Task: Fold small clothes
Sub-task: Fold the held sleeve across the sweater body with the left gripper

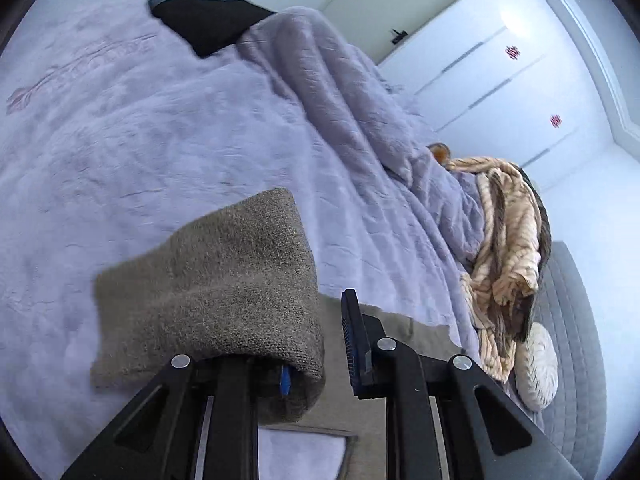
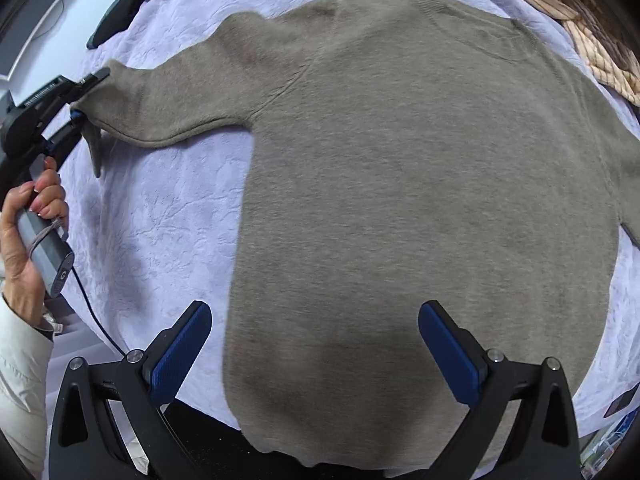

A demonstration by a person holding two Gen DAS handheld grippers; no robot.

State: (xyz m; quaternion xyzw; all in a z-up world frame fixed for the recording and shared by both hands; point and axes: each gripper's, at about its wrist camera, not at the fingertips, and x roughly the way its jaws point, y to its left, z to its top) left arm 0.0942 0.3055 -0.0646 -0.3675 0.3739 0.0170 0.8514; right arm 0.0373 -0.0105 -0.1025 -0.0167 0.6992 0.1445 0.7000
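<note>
Left hand-held gripper [image 2: 82,96] clamps sweater [image 2: 400,200] cuff – one pad hidden; right [image 2: 316,344] gapes empty

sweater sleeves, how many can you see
2: one sleeve stretches left, its cuff at the left tool; the other sleeve runs off the right edge, mostly hidden.

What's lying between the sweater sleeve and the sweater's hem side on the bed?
Only bare lilac textured bedspread lies between the grey-brown knitted sweater's sleeve and its body, in the right wrist view.
</note>
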